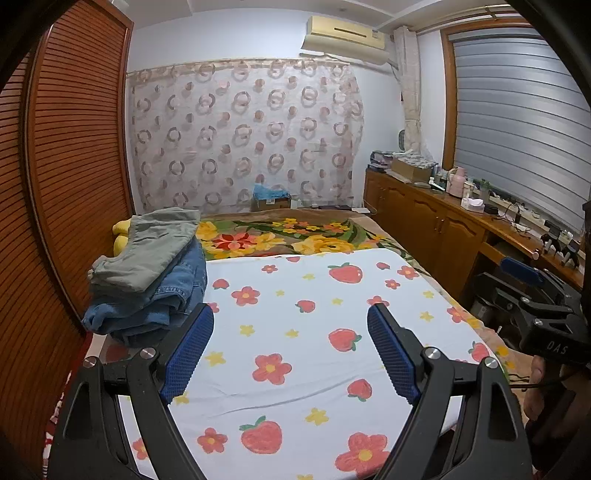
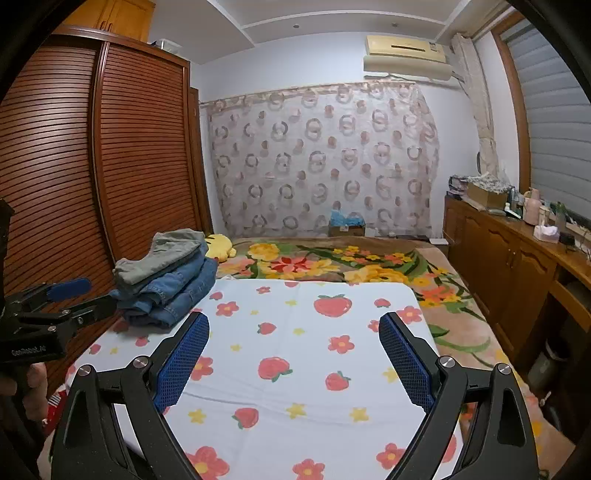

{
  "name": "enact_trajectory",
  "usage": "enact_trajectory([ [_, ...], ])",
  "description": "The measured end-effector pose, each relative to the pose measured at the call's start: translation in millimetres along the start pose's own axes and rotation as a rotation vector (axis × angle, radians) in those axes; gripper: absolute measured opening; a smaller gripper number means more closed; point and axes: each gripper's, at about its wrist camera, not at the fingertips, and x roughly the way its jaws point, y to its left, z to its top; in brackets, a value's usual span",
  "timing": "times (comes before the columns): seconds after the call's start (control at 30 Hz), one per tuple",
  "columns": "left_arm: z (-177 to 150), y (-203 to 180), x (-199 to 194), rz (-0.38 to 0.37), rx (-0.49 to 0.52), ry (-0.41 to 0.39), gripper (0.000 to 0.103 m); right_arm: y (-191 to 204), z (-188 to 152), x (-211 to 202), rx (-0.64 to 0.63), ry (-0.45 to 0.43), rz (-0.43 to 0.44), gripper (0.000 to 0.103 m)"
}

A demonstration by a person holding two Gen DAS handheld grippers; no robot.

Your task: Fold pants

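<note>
Strawberry sheet [image 1: 314,314], stacked pants [image 1: 155,273], right view: wardrobe top [image 2: 110,18].

Bed [image 1: 369,236], strawberry sheet [image 1: 303,332], stacked pants [image 1: 155,273]

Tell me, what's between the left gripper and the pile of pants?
Nothing but strawberry sheet. In the left wrist view, the open left gripper hovers beside the pile of pants, with no other object between.

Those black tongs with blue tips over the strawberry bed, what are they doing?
A person holds the left tongs and the right tongs, both open and empty, above the white strawberry-and-flower sheet. Grey-green folded pants sit on folded blue denim jeans at the sheet's left edge. No pants lie spread out for folding.
</note>
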Motion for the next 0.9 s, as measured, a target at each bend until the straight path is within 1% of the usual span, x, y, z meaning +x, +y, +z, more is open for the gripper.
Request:
enact_trajectory([
  [0.9,0.2,0.7,-0.3,-0.001,-0.001,-0.001,0.086,-5.6,-1.8,-1.5,-0.003,-0.002,-0.004,0.094],
])
